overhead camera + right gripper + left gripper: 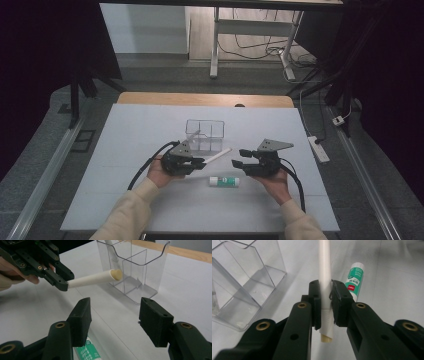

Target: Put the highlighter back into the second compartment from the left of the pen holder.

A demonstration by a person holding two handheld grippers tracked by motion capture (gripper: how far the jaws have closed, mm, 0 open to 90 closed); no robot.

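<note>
Above the white table top we see the left gripper clamped tight on a slim white cylindrical stick with a cream tip, held clear of the surface and pointing toward the right gripper. Its pads press both sides of the stick (the cream end pokes out behind them). Our right gripper's jaws stand well apart with nothing between them. A clear plastic divided organiser box stands just behind, and a white-and-green glue stick lies nearer us.
</note>
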